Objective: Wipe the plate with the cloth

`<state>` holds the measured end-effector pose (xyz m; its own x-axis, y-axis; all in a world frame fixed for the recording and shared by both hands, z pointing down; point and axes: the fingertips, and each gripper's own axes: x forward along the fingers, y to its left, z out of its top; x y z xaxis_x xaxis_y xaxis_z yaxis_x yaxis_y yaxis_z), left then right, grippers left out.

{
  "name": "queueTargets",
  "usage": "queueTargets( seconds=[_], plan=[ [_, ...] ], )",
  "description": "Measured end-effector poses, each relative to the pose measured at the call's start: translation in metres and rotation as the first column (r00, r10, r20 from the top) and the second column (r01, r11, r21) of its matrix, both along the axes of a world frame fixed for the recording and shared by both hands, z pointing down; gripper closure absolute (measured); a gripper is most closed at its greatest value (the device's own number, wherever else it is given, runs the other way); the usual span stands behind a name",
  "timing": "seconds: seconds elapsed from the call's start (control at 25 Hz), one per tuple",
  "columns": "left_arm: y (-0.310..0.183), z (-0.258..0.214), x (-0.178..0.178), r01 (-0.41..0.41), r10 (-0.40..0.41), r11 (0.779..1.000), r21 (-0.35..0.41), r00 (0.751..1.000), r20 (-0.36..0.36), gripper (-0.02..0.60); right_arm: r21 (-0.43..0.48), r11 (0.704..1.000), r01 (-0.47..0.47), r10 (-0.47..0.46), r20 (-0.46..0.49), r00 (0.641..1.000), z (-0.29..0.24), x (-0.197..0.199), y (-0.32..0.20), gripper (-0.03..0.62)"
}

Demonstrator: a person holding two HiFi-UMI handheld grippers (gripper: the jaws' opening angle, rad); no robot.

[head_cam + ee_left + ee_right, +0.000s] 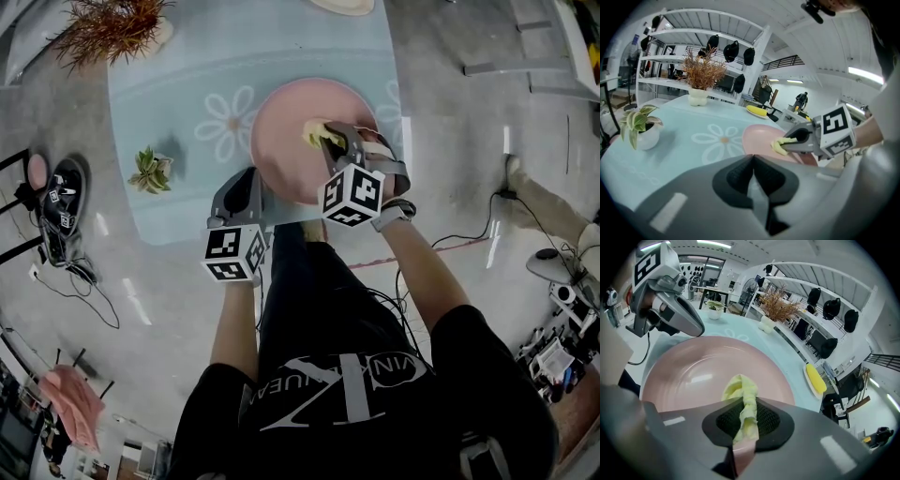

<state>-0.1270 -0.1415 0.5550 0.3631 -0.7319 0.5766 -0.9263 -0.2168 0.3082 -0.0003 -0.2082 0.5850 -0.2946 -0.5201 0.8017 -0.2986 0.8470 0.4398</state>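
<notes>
A round pink plate (292, 127) (693, 366) (757, 138) lies on the pale blue tablecloth with white flowers (187, 84). My right gripper (330, 142) (745, 420) is shut on a crumpled yellow cloth (743, 399) (314, 131) (780, 144), and the cloth's free end rests on the plate's middle. My left gripper (246, 183) (752, 176) is shut with nothing in it, hovering just left of the plate's near rim, beside the right gripper.
A small potted plant (150, 171) (640, 126) stands left of the plate. A dried brown bouquet in a white pot (117, 28) (701, 77) is at the far left corner. A small dish holding something yellow (814, 378) (757, 111) lies beyond. Cables cross the concrete floor (469, 225).
</notes>
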Motion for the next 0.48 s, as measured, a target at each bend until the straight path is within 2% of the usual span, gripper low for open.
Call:
queueTargets(
  seconds=[0.48],
  plan=[
    [0.029, -0.002, 0.021, -0.022, 0.022, 1.000, -0.003, 1.000, -0.007, 0.581, -0.027, 0.998, 0.061, -0.061, -0.005, 0.998, -0.001, -0.001, 0.050, 0.545]
  ],
)
